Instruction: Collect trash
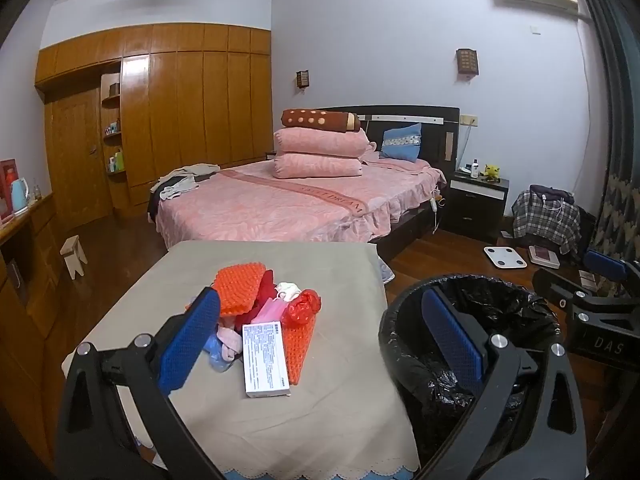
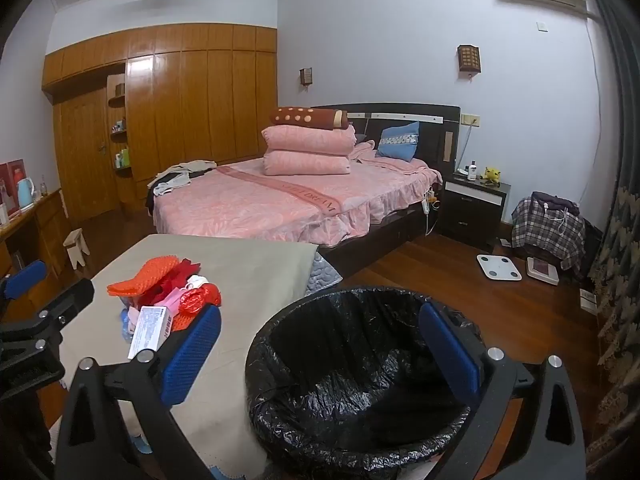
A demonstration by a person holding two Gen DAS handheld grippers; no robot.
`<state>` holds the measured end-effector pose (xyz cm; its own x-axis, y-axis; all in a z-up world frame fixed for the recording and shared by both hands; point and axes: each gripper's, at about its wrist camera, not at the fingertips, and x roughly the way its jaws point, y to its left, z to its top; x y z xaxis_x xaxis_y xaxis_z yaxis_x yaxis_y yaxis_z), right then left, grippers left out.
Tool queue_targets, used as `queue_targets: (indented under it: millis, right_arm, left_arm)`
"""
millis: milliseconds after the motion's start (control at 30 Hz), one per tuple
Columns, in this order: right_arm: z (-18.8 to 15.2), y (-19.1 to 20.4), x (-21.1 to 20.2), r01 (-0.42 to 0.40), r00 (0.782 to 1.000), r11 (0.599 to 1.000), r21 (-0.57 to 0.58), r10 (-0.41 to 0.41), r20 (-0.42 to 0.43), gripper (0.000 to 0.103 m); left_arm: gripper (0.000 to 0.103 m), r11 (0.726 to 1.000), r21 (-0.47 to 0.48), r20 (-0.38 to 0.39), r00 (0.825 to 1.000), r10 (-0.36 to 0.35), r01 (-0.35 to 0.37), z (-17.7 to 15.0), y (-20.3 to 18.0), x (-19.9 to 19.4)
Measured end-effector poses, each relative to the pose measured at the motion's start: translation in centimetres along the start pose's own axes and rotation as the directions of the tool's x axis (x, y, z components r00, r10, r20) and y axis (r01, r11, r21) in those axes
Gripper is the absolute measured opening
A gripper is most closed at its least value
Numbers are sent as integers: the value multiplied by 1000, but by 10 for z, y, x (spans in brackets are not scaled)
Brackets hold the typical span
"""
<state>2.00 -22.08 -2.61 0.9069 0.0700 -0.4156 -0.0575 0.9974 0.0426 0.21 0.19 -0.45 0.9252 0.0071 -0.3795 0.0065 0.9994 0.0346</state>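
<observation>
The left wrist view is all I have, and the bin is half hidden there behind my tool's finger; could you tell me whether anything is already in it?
Observer: In the right wrist view the bin shows its whole black-lined inside, and no trash lies in it.
Operator: Thank you. Does the white box stand clear of the pile?
Observer: From that side the white box leans on the pile's near end, with a crumpled red bag just behind it.
Operator: And is the right tool holding anything?
Observer: No, the right tool stands open and empty, with the bin's mouth between its blue pads.
</observation>
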Motion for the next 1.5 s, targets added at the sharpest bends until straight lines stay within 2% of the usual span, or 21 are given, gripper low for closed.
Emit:
queue_targets:
  millis: [1500]
  right_arm:
    - [-1,1,5,1,1000,1000,-1,-1,-3,97]
  left_arm:
    - [98,1000,-2,-8,1000,0,0,-8,6,6]
